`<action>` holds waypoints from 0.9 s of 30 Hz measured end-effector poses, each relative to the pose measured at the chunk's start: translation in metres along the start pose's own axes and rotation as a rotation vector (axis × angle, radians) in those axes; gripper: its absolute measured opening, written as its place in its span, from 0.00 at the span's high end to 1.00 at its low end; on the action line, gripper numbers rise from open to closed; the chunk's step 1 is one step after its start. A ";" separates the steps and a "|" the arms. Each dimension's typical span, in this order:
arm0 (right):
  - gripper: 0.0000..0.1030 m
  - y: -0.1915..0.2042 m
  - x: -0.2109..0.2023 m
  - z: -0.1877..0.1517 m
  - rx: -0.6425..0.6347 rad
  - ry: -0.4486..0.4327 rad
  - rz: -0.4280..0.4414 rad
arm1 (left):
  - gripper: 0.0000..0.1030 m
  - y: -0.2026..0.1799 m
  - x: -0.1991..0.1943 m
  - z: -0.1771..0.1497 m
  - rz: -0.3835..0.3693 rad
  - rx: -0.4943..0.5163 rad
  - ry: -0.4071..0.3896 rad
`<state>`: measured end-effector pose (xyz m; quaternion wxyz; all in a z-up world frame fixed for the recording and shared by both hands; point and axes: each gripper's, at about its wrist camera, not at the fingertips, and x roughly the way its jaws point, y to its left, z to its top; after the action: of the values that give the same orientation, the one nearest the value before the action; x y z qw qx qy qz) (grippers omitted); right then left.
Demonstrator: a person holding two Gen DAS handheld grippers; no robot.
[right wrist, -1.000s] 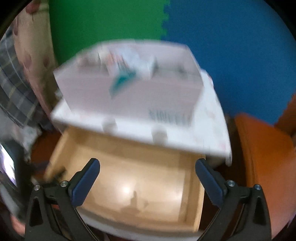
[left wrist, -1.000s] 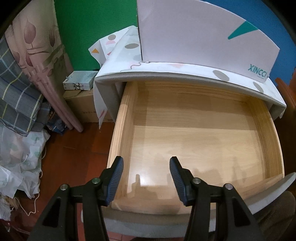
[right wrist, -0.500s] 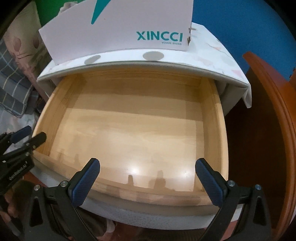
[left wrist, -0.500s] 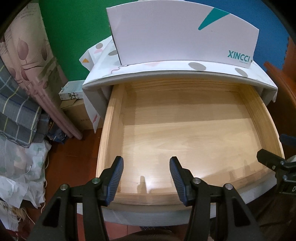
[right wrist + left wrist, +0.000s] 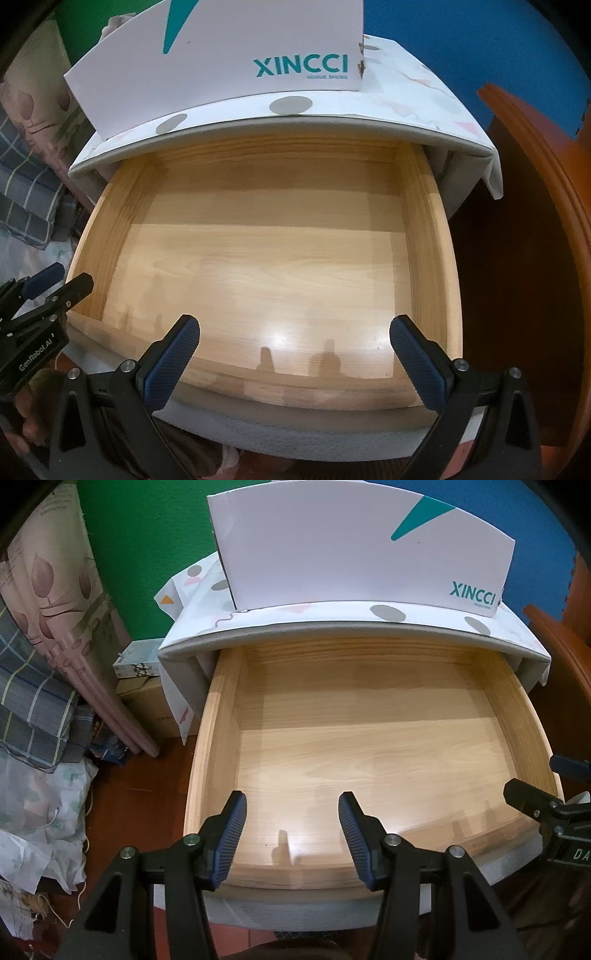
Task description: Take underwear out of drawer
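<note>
Hovering released over the pulled-out pale wooden drawer (image 5: 369, 738), the left tool (image 5: 291, 834) and right tool (image 5: 295, 354) hold nothing; only bare boards show, beneath a white XINCCI shoebox (image 5: 229, 59).

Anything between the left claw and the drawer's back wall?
Nothing: from the left claw to the back wall the drawer floor is bare wood. Both wrist views show it, with no underwear visible.
</note>
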<state>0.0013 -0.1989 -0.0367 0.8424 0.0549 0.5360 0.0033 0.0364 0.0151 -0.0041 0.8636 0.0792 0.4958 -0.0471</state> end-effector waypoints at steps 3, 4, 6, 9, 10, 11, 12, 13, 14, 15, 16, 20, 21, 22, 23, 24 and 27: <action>0.01 0.001 0.000 0.000 -0.007 0.005 -0.001 | 0.49 -0.002 0.000 0.000 0.001 -0.002 -0.001; 0.01 0.000 0.000 0.000 -0.005 0.007 -0.001 | 0.49 -0.002 0.001 0.001 0.001 -0.002 -0.001; 0.01 0.000 0.001 0.001 -0.003 0.007 0.001 | 0.49 -0.002 0.000 0.000 0.003 0.000 0.001; 0.01 0.000 0.002 0.001 -0.008 0.012 -0.001 | 0.49 -0.003 0.000 0.000 -0.001 0.002 0.000; 0.01 0.001 0.002 0.001 -0.012 0.012 -0.003 | 0.49 -0.004 0.001 0.001 -0.001 0.004 -0.001; 0.01 0.002 0.002 0.001 -0.017 0.012 -0.004 | 0.49 -0.004 0.001 0.000 0.000 0.006 -0.001; 0.01 0.002 0.002 0.001 -0.021 0.012 -0.005 | 0.49 -0.005 0.001 0.000 0.001 0.007 -0.002; 0.01 0.004 0.003 0.001 -0.025 0.014 -0.005 | 0.49 -0.005 0.001 0.000 0.001 0.008 -0.002; 0.01 0.004 0.004 0.001 -0.027 0.016 -0.006 | 0.49 -0.005 0.002 0.000 0.001 0.007 -0.002; 0.01 0.005 0.004 0.001 -0.030 0.016 -0.007 | 0.49 -0.005 0.002 0.000 0.002 0.006 -0.002; 0.01 0.005 0.004 0.001 -0.032 0.017 -0.008 | 0.49 -0.006 0.001 0.000 0.002 0.005 -0.003; 0.01 0.005 0.003 0.001 -0.033 0.017 -0.006 | 0.49 -0.006 0.001 0.000 0.006 0.007 -0.004; 0.01 0.005 0.004 0.001 -0.033 0.018 -0.005 | 0.49 -0.007 0.001 0.000 0.007 0.008 -0.004; 0.01 0.005 0.003 0.001 -0.034 0.017 -0.006 | 0.49 -0.007 0.001 0.000 0.009 0.009 -0.004; 0.01 0.005 0.003 0.001 -0.034 0.016 -0.007 | 0.49 -0.008 0.001 0.000 0.009 0.009 -0.004; 0.01 0.005 0.004 0.001 -0.035 0.016 -0.006 | 0.49 -0.008 0.000 0.000 0.008 0.008 -0.005; 0.01 0.005 0.003 0.000 -0.036 0.016 -0.007 | 0.49 -0.008 0.000 -0.001 0.009 0.009 -0.004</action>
<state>0.0033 -0.1938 -0.0388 0.8389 0.0377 0.5429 0.0104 0.0349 0.0078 -0.0052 0.8643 0.0852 0.4936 -0.0457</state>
